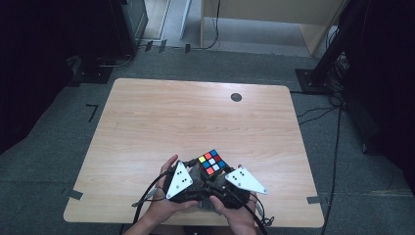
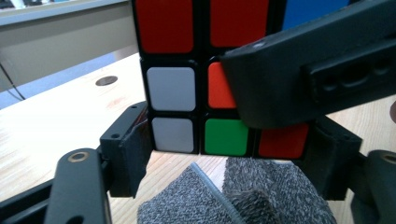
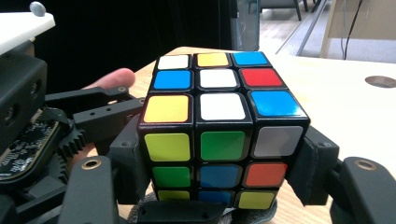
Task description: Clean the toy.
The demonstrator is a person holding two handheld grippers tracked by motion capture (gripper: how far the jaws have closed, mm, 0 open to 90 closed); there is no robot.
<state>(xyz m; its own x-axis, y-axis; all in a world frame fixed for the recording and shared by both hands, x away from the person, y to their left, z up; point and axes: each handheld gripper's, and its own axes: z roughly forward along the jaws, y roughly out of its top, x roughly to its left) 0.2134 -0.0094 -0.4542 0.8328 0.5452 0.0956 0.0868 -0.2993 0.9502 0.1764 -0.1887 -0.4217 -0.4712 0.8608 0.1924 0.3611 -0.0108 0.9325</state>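
A scrambled puzzle cube [image 1: 212, 163] sits near the table's front edge, between both hands. In the left gripper view the cube [image 2: 187, 93] has its bottom row between the left gripper's [image 2: 229, 140] pads, which rest against its two sides. The right gripper's black jaw crosses in front of it. In the right gripper view the right gripper [image 3: 222, 163] is shut on the cube's [image 3: 219, 121] lower rows, one pad on each side. In the high view the left gripper [image 1: 196, 169] and right gripper [image 1: 222, 175] meet at the cube. A grey fuzzy cloth [image 2: 233, 196] lies under it.
The wooden table [image 1: 161, 117] stretches far and to both sides of the hands. A dark round cap [image 1: 236, 97] sits in its far right part. The front edge runs just under the wrists. Cables trail from both grippers toward the person.
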